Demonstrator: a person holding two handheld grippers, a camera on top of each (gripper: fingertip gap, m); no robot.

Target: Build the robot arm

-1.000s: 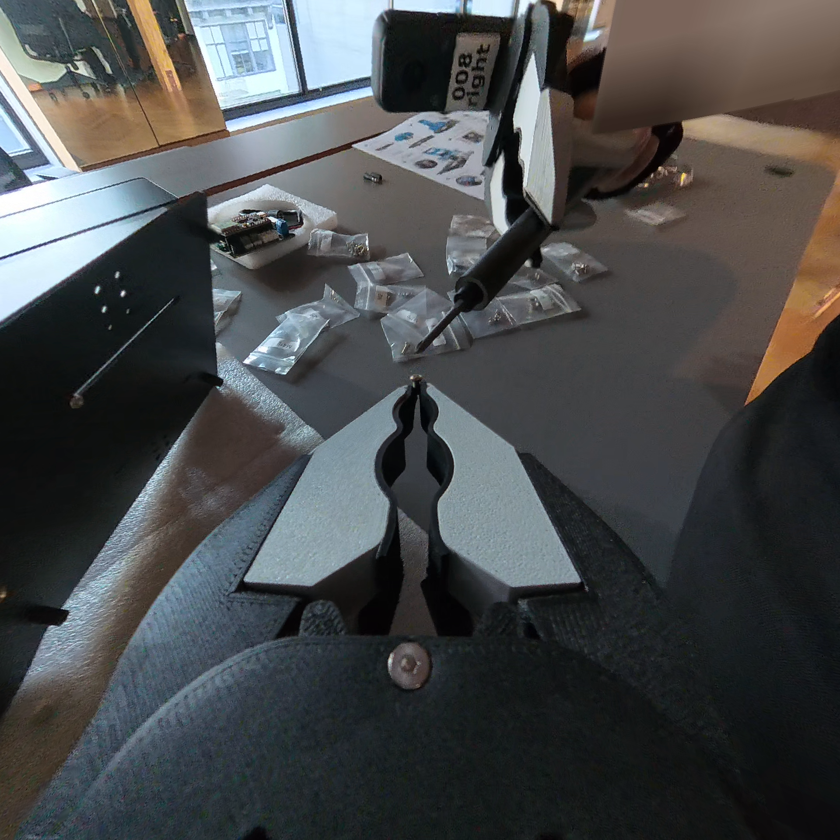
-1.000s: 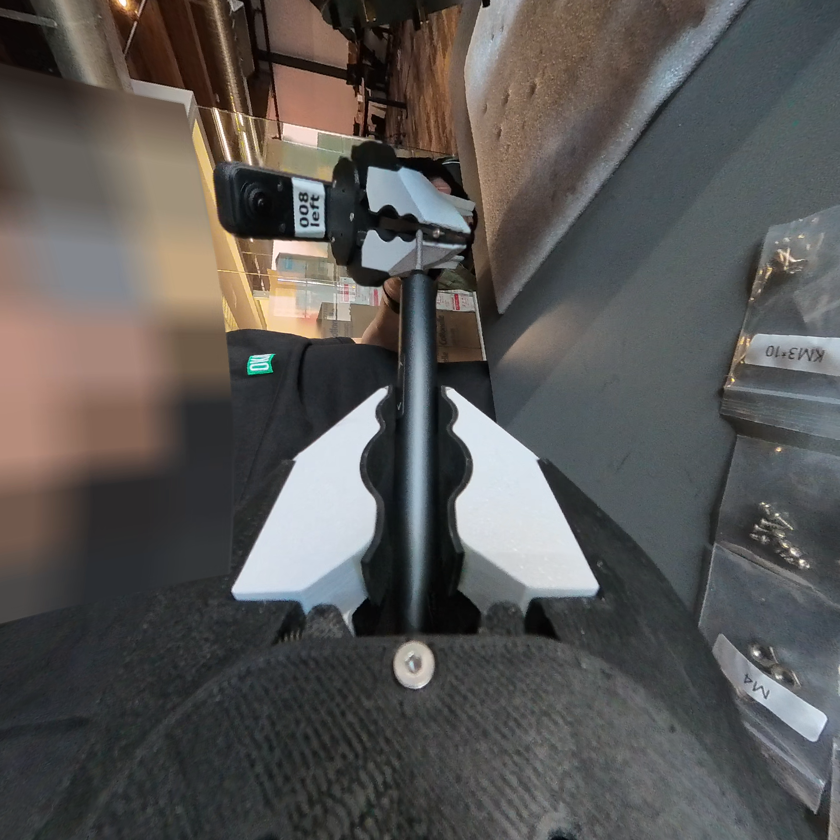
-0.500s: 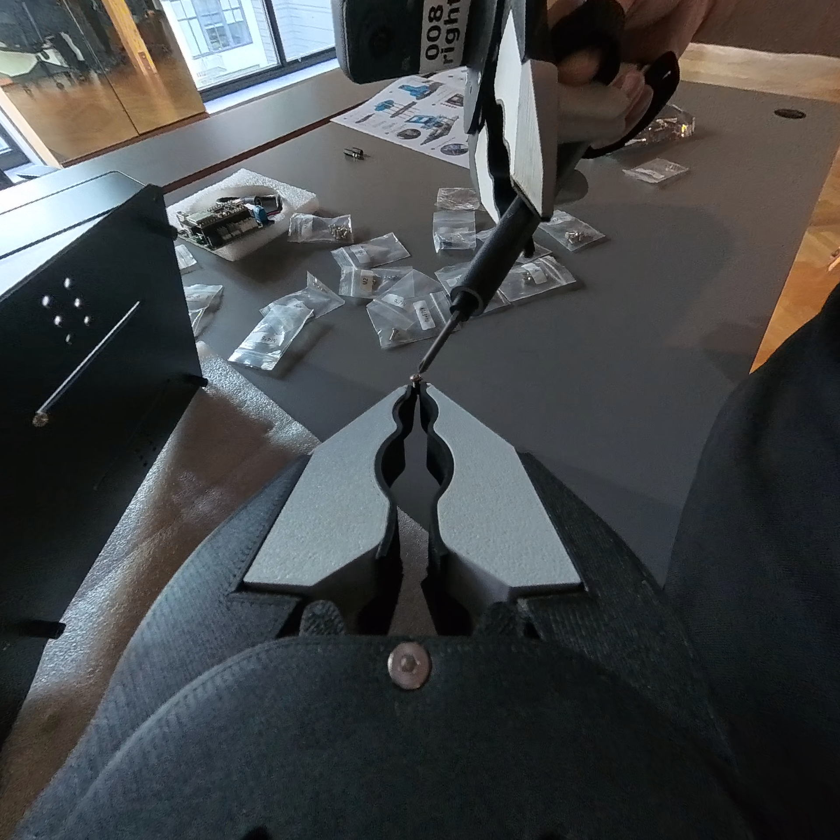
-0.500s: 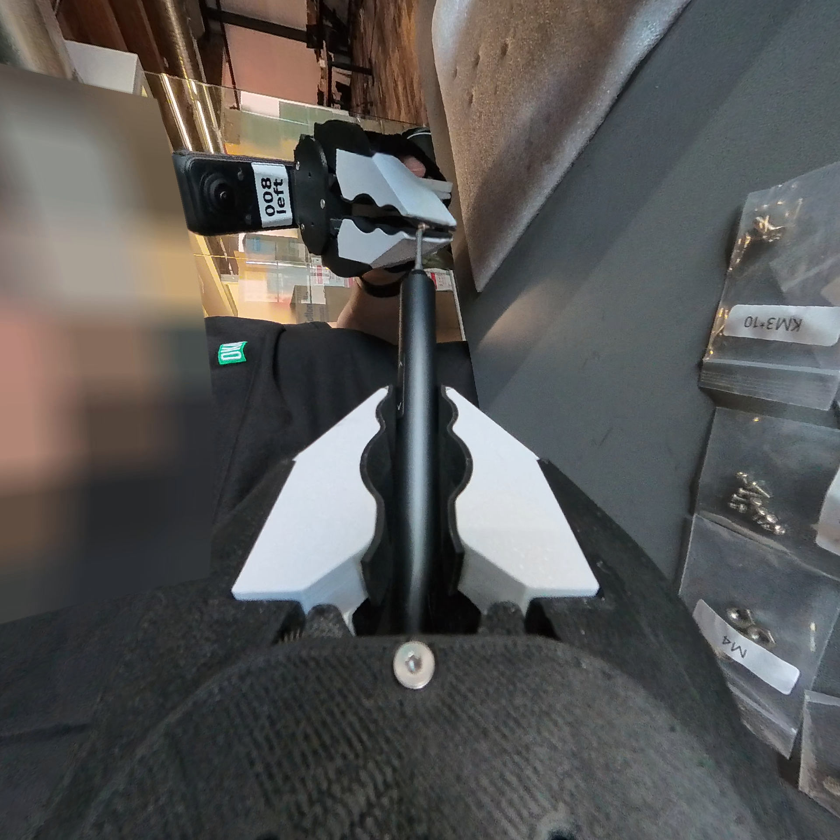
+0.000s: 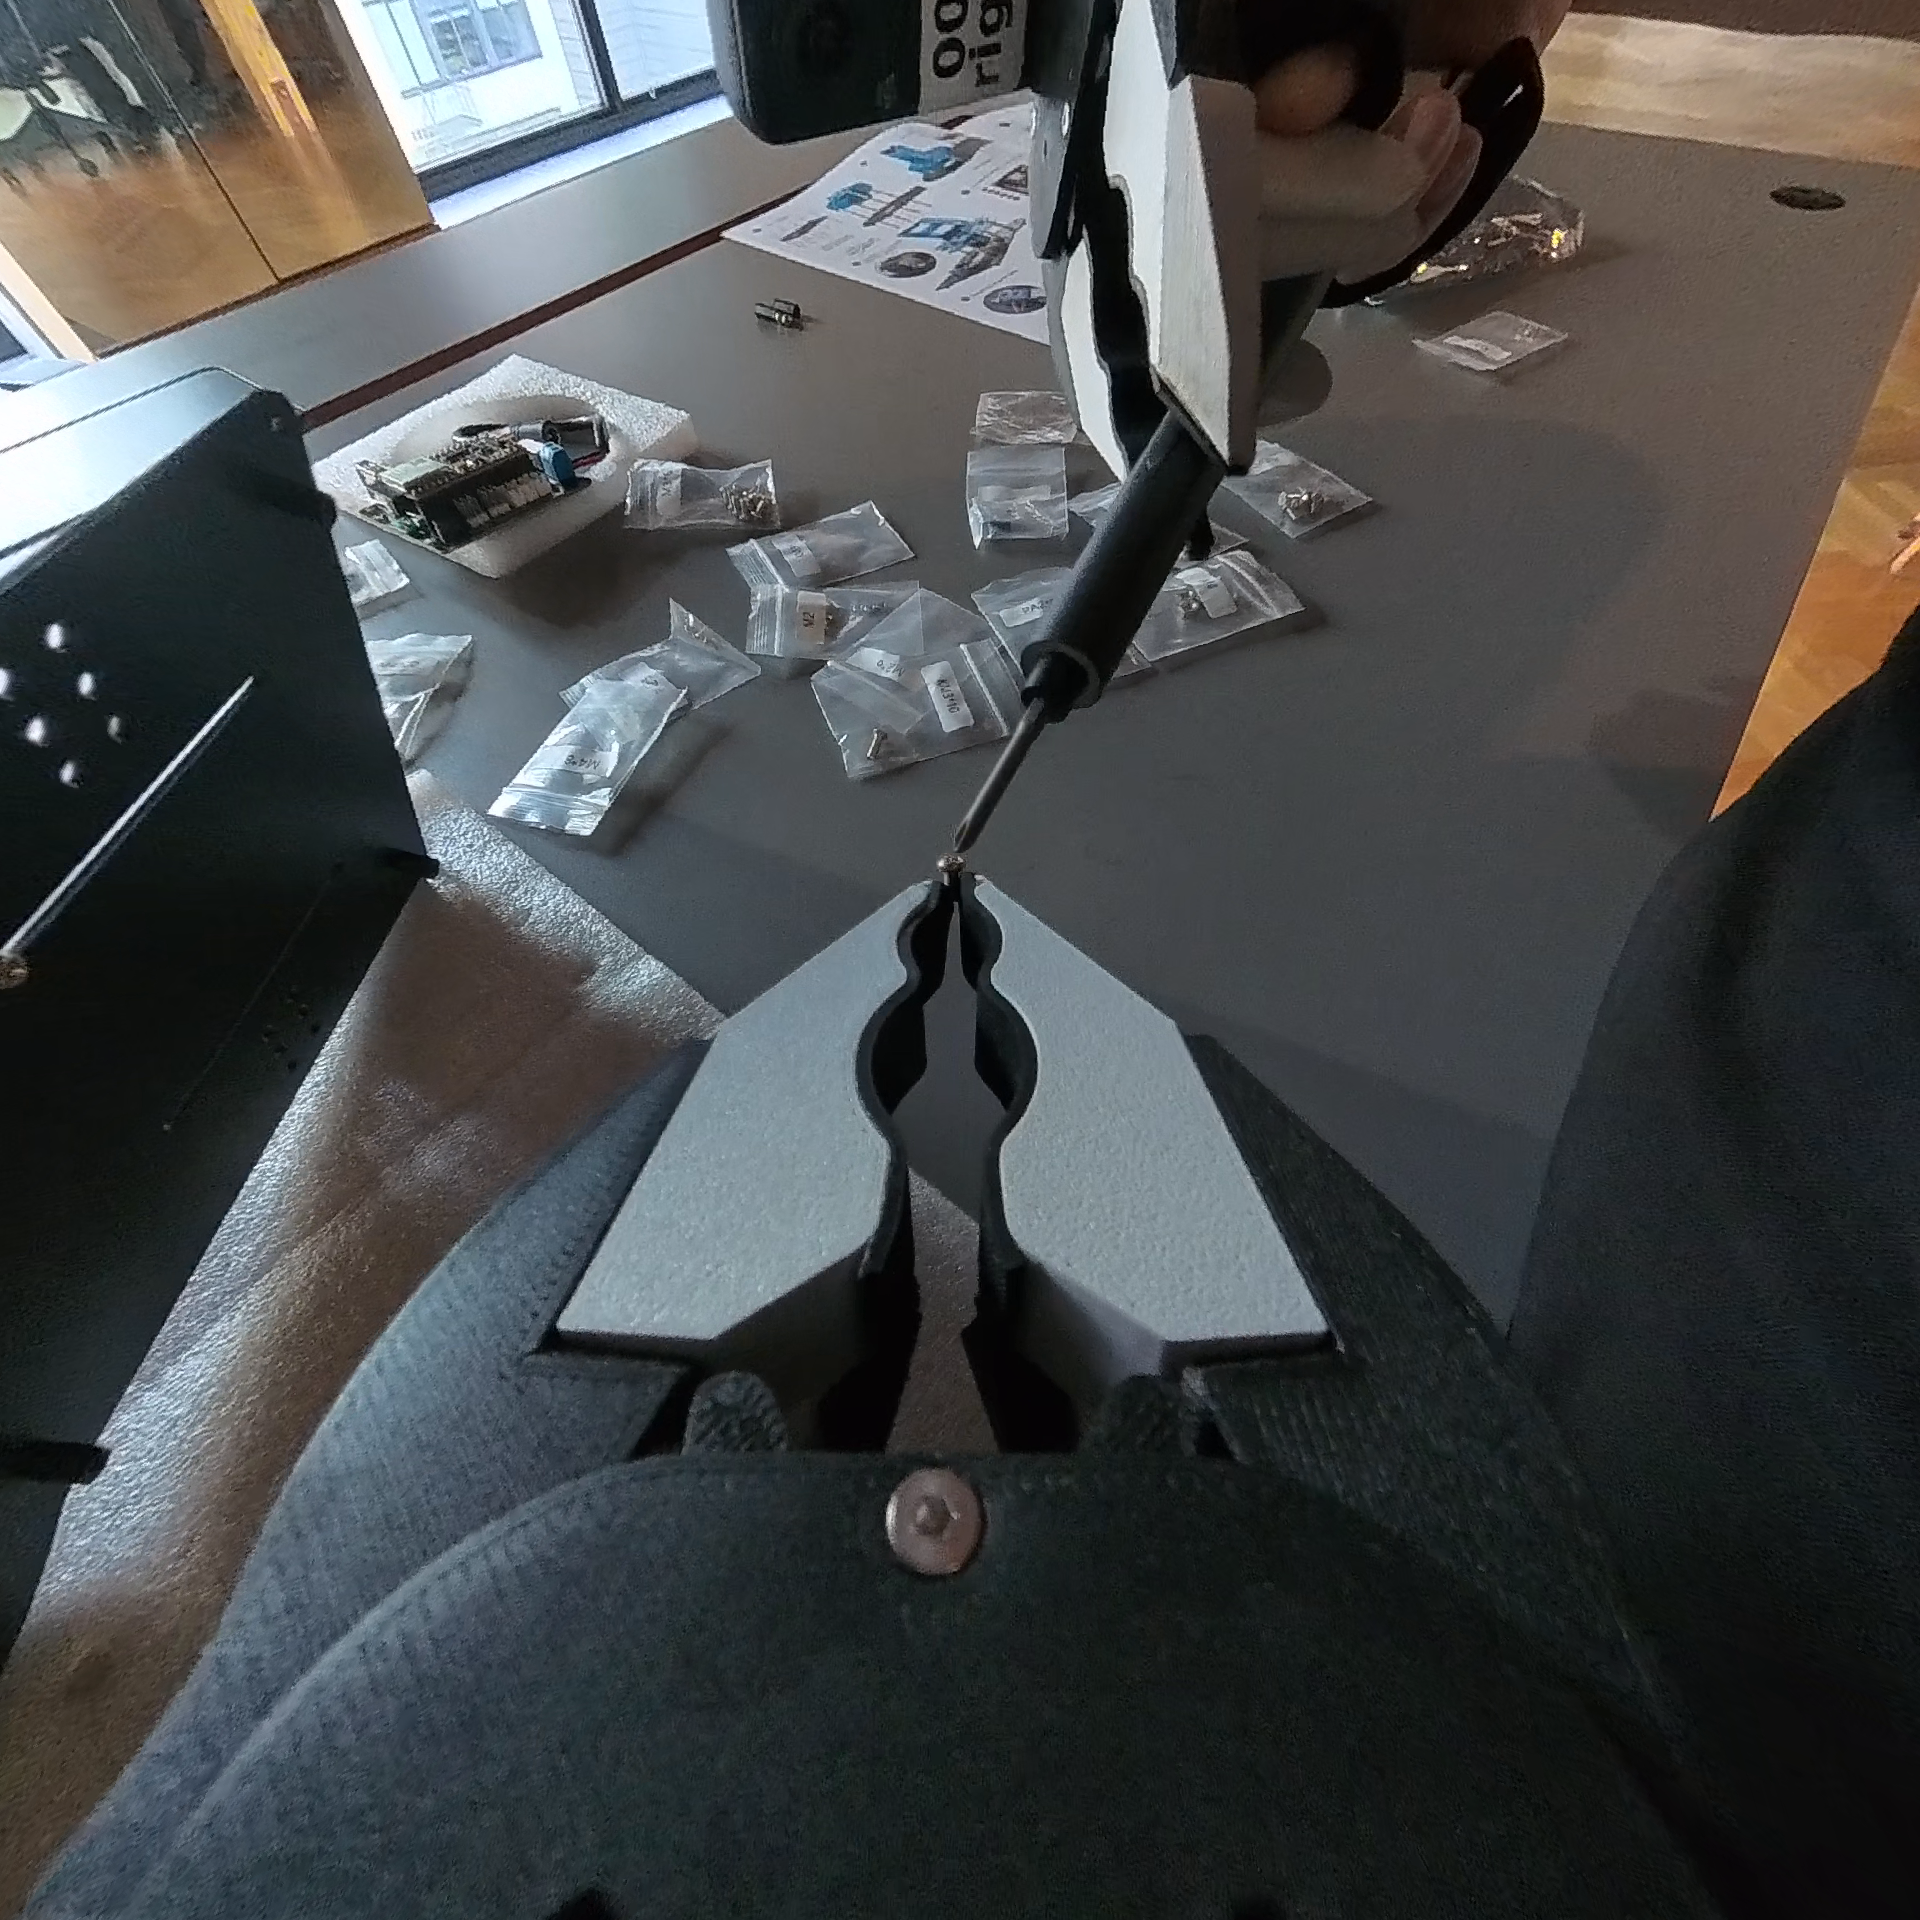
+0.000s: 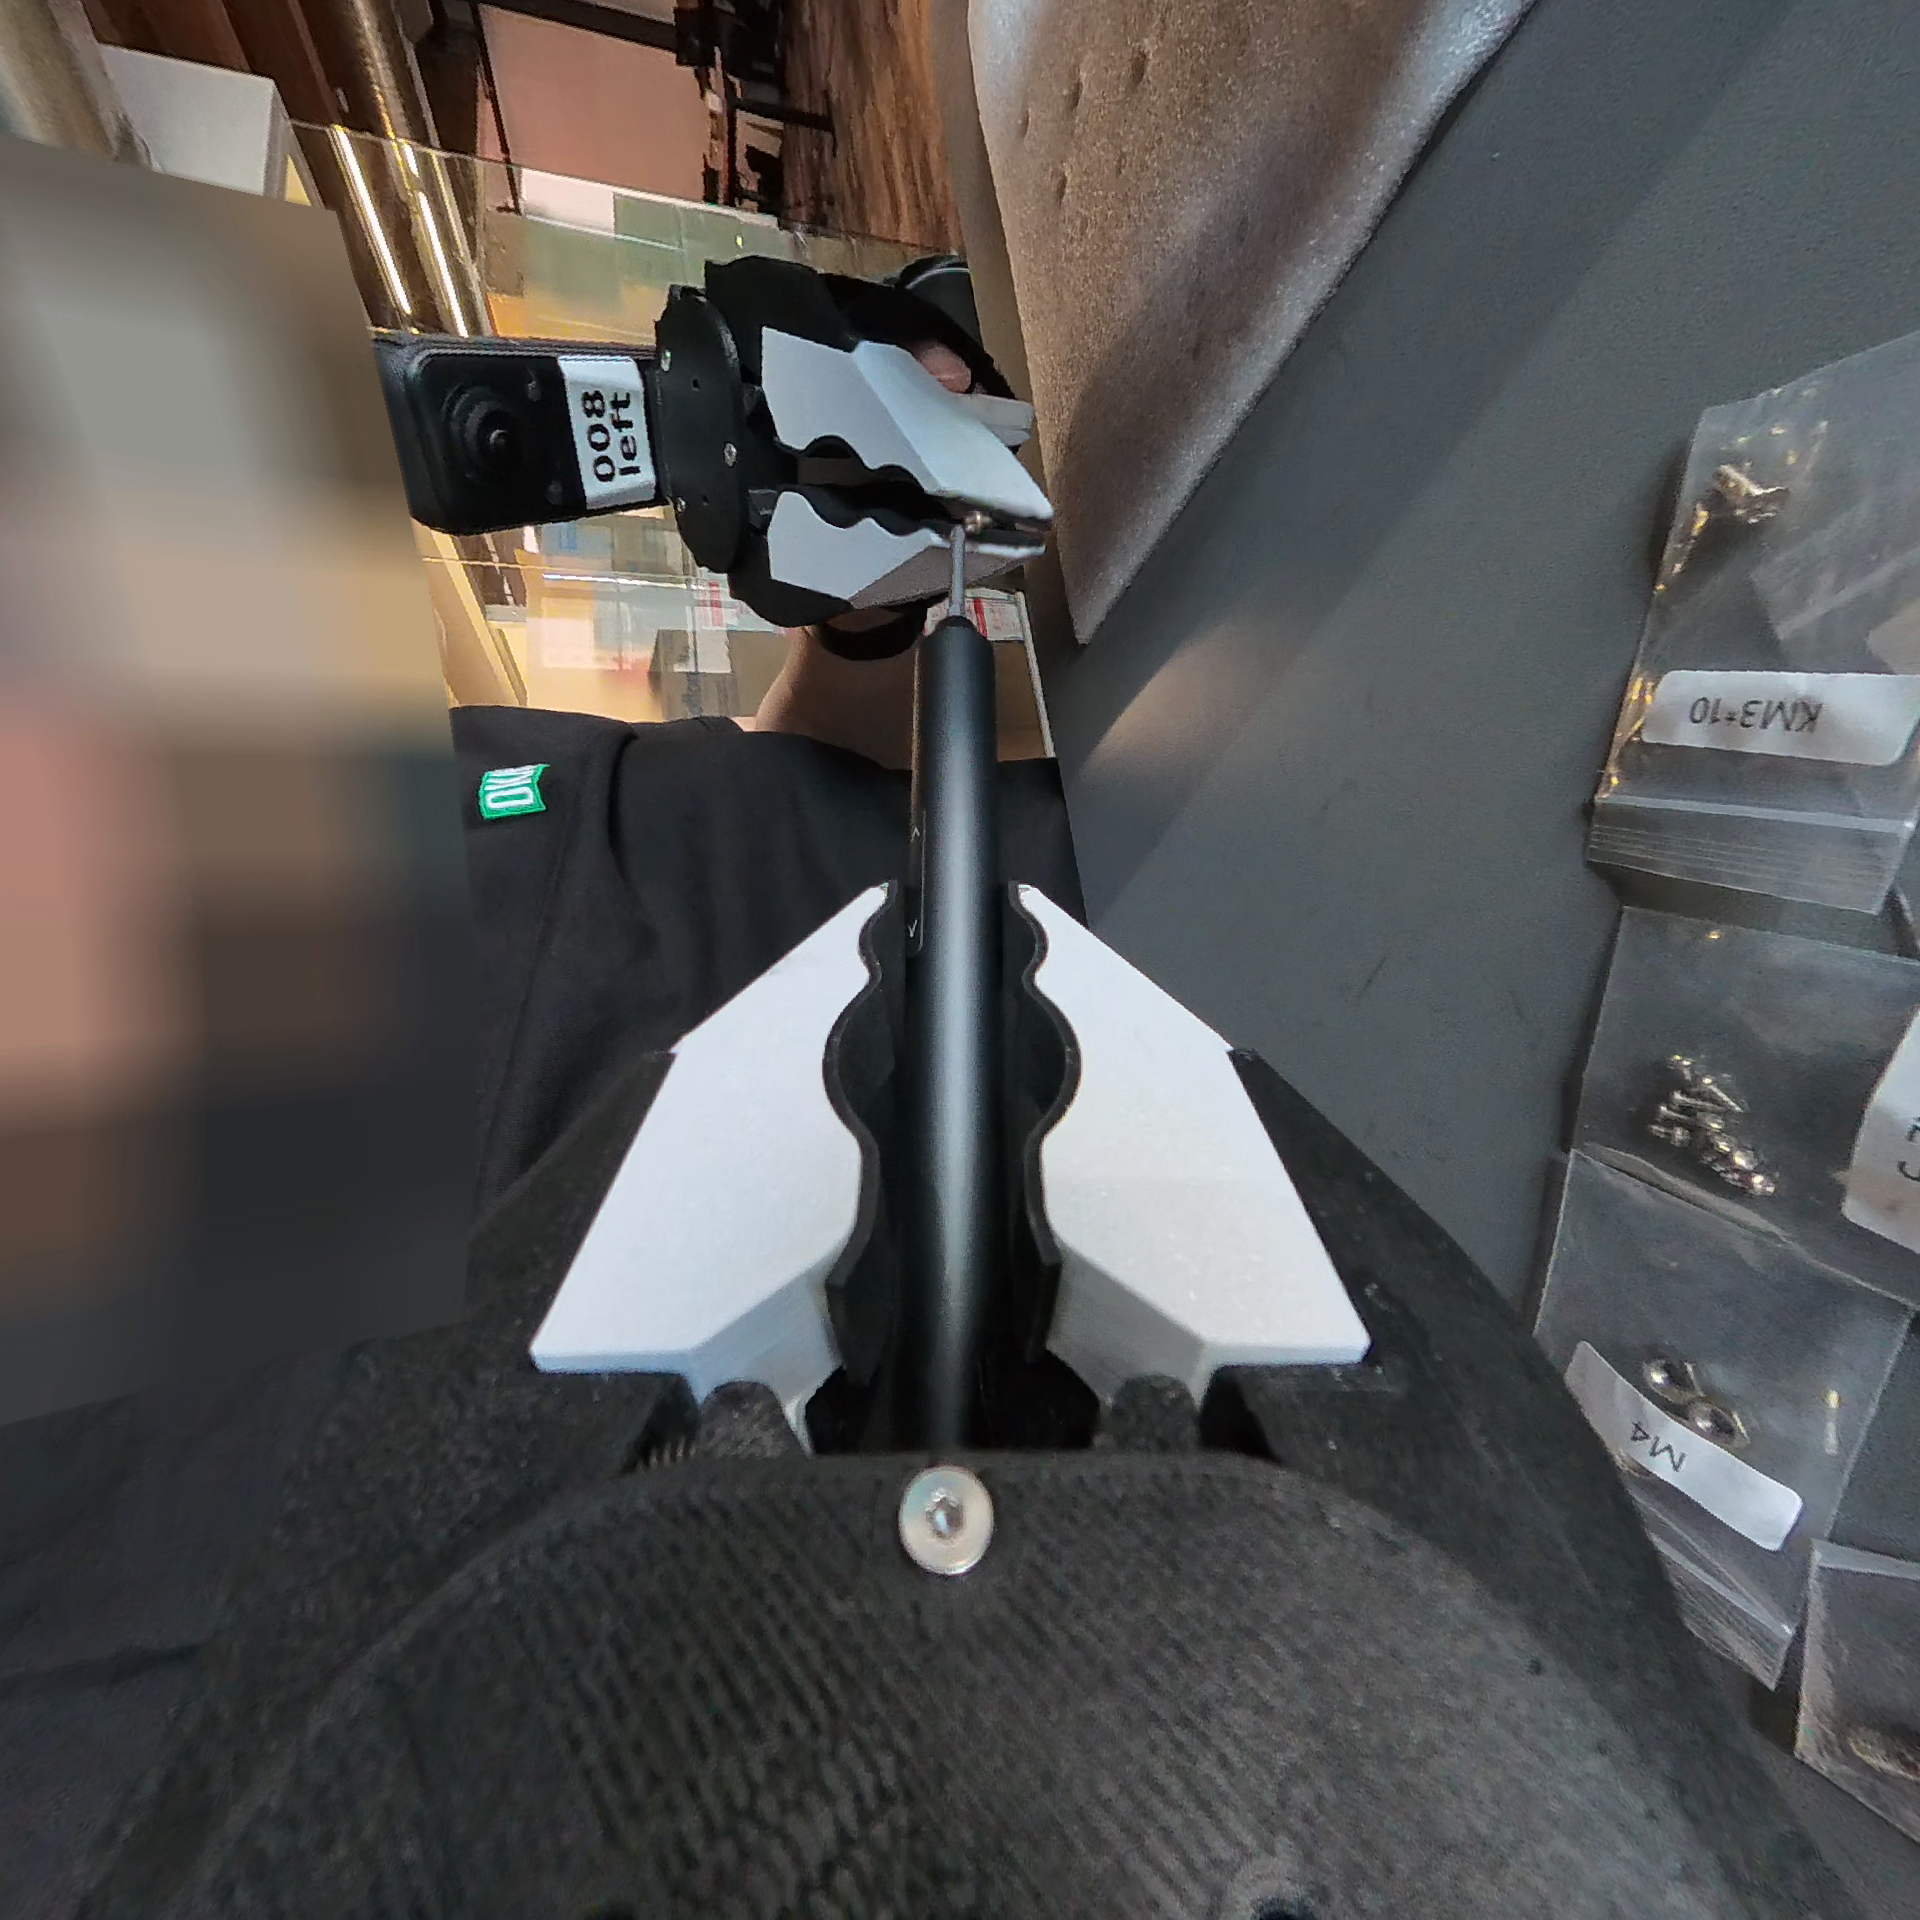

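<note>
My left gripper (image 5: pixel 951 883) is shut on a tiny screw (image 5: pixel 951 861) pinched at its fingertips, head pointing outward, above the grey table (image 5: pixel 1351 831). My right gripper (image 6: pixel 951 914) is shut on a black screwdriver (image 6: pixel 951 987) that runs forward between its fingers. In the left wrist view the screwdriver (image 5: pixel 1117 561) slants down from the right gripper (image 5: pixel 1164 416), and its bit tip touches the screw head. In the right wrist view the left gripper (image 6: pixel 997 525) faces me with the screw (image 6: pixel 971 523) at the bit's end.
Several clear bags of screws (image 5: pixel 904 686) lie on the table, also at the right of the right wrist view (image 6: pixel 1756 769). A black metal case (image 5: pixel 156 748) stands on a foam sheet (image 5: pixel 395 1039) at left. A circuit board on white foam (image 5: pixel 488 478) and a printed sheet (image 5: pixel 925 229) lie farther back. One gripper's finger ends stand about 9 cm off the other's.
The right gripper and screwdriver have come closer to the left gripper. The bit tip, apart from the screw a second ago, now rests on its head.
</note>
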